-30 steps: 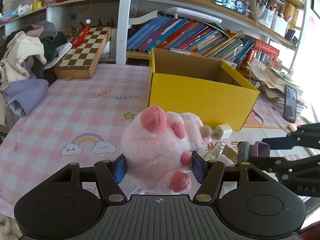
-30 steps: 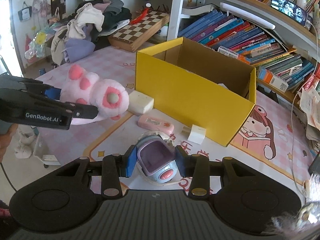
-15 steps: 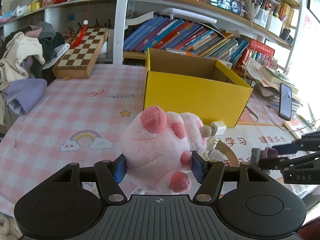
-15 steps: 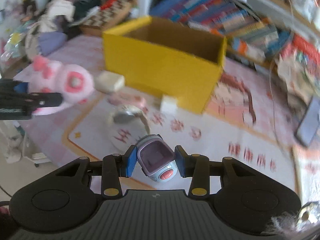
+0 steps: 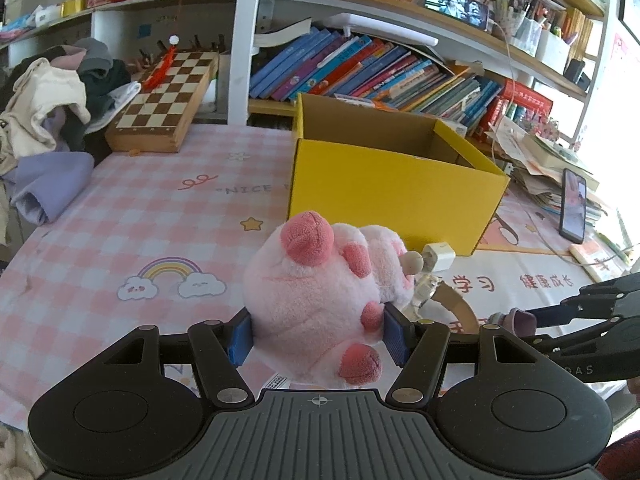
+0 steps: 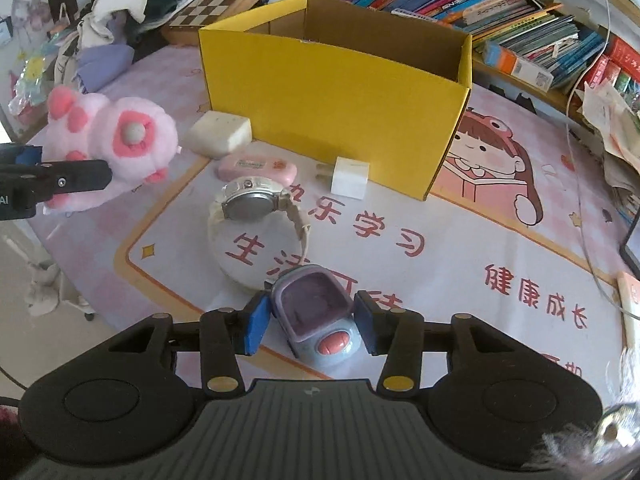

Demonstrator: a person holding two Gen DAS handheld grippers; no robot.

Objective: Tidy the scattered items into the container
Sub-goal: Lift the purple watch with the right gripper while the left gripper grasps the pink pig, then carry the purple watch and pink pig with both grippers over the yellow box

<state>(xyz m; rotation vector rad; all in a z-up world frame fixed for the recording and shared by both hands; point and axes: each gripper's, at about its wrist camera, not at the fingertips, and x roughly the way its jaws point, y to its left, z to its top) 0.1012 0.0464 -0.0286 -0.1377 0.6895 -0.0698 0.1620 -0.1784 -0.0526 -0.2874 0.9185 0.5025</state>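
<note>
My left gripper [image 5: 318, 336] is shut on a pink plush toy [image 5: 312, 292], held off the table to the left of the yellow cardboard box [image 5: 392, 196]. The right wrist view shows that plush [image 6: 132, 140] at the left, in front of the box [image 6: 332, 100]. My right gripper [image 6: 310, 322] is low over the printed mat, its jaws opening. A small lilac and blue toy [image 6: 316, 308] lies between them, and the pads stand just off its sides. A white wristwatch [image 6: 248, 200], a pink case [image 6: 258, 166], a white block [image 6: 220, 134] and a white plug [image 6: 348, 178] lie in front of the box.
A chessboard [image 5: 168, 100] and a heap of clothes [image 5: 48, 112] occupy the table's far left. Shelves of books [image 5: 360, 76] run behind the box. A phone [image 5: 574, 210] and stacked papers [image 5: 552, 168] lie at the right, with a cable [image 6: 580, 208] trailing over the mat.
My right gripper has sunk toward the mat with the lilac toy, and its jaws have widened off it. The left gripper and plush have stayed put.
</note>
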